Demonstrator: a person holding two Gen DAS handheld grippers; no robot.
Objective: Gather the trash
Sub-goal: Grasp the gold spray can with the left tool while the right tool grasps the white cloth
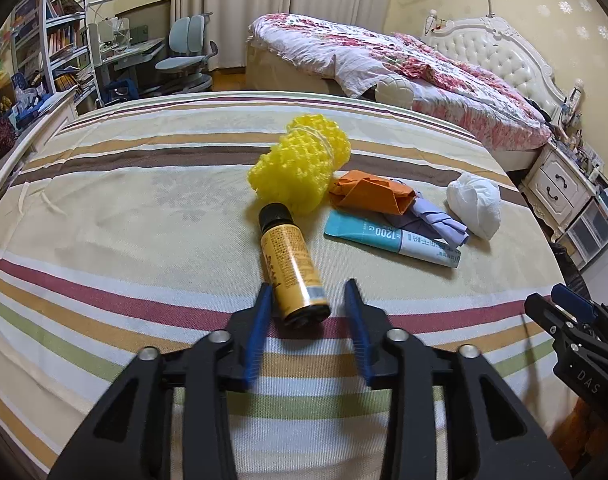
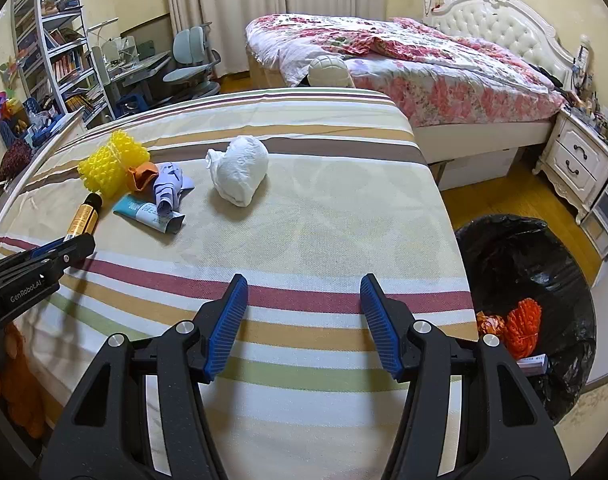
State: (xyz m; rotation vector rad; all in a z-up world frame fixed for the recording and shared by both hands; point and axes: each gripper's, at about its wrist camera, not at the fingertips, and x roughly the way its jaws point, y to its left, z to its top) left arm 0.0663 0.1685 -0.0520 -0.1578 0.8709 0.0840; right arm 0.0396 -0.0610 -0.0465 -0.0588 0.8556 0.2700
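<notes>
While the small bottle point(image 1: 292, 264) lies between the left gripper point(image 1: 308, 292) pads, no contact is seen; jaws stand apart. Right gripper point(image 2: 304, 296) is held open over bare striped cloth point(image 2: 304, 216).

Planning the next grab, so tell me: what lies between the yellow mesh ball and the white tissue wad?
In both wrist views, crumpled orange paper and lilac paper lie between yellow mesh ball and white tissue wad.

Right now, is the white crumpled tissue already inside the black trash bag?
No, the white crumpled tissue lies on the striped bedcover, apart from the black trash bag on the floor beside it.
</notes>
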